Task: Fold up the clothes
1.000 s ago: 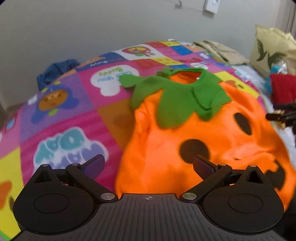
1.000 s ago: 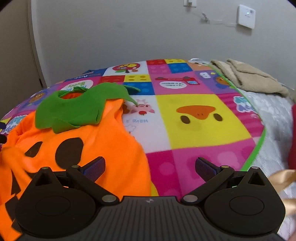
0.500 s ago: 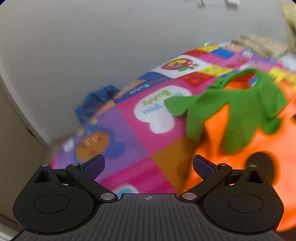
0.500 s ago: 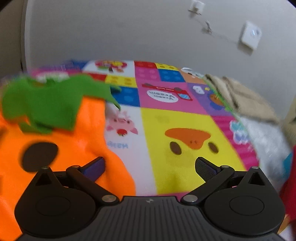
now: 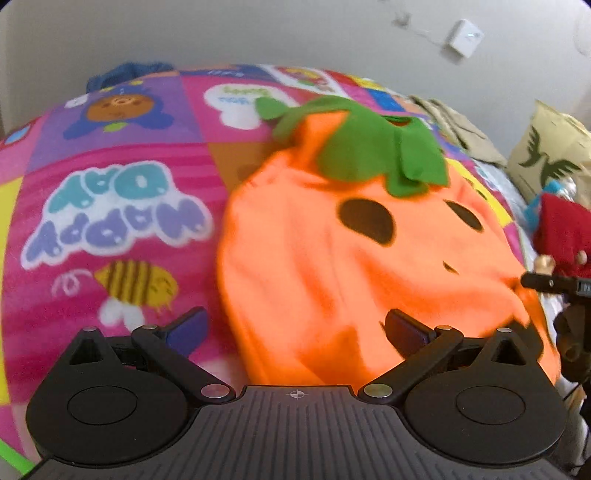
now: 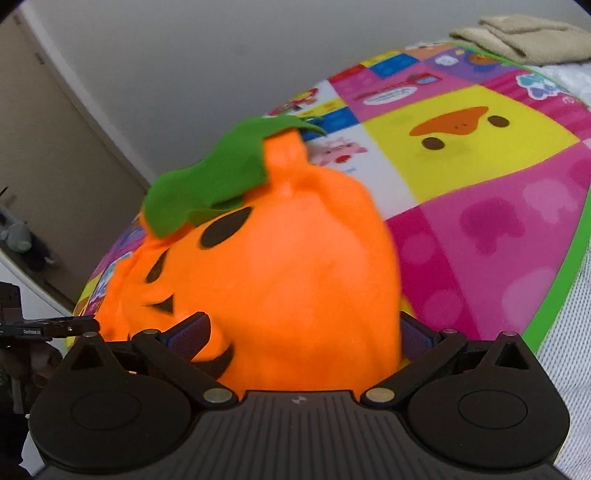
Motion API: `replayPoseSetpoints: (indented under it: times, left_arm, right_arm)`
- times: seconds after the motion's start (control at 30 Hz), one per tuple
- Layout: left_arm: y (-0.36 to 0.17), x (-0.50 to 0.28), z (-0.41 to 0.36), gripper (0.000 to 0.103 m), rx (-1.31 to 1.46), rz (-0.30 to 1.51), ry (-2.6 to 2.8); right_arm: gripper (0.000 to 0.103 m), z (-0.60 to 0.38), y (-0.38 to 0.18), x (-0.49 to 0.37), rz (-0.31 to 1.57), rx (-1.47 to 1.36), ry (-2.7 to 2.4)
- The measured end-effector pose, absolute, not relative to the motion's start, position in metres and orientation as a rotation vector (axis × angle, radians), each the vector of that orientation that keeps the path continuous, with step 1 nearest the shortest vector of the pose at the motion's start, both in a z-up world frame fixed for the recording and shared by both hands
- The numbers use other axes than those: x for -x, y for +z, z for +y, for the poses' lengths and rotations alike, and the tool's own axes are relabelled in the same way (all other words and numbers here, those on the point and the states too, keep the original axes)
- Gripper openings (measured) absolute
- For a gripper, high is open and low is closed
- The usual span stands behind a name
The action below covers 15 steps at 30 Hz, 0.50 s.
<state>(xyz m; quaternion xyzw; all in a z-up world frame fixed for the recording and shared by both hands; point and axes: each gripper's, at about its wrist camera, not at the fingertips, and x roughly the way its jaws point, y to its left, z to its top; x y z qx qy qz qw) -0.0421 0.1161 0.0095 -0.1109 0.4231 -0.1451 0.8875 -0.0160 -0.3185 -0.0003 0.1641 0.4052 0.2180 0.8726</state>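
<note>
An orange pumpkin costume (image 5: 332, 258) with a green leaf collar (image 5: 373, 147) lies face up on a colourful patchwork blanket (image 5: 110, 206). My left gripper (image 5: 295, 328) is open at the costume's lower left edge; orange fabric lies in the right half of its gap. In the right wrist view the costume (image 6: 288, 258) bulges up between the fingers of my right gripper (image 6: 303, 332), which stands wide open at the garment's lower right side. The right gripper's tip shows as a black bar (image 5: 554, 284) at the far right of the left view.
A folded beige towel (image 6: 524, 33) lies at the blanket's far corner. A printed pillow (image 5: 546, 158) and a red item (image 5: 565, 232) sit to the right. Blue cloth (image 5: 129, 74) lies by the wall. The blanket's green edge (image 6: 554, 295) runs along a white quilt.
Both grippers have dropped back toward the costume's lower edge. The right one has moved left, so orange fabric now fills its gap. The costume looks bunched up at its sides.
</note>
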Motion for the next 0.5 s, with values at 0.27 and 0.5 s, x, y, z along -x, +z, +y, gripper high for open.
replayPoseSetpoints:
  times: [0.27, 0.5]
  left_arm:
    - [0.010, 0.080, 0.096, 0.103, 0.342, 0.880, -0.462]
    - [0.014, 0.127, 0.083, 0.103, 0.377, 0.896, -0.595]
  right_arm:
    - [0.103, -0.314, -0.006, 0.064, 0.902, -0.493, 0.655]
    - [0.103, -0.320, -0.001, 0.122, 0.851, -0.536, 0.755]
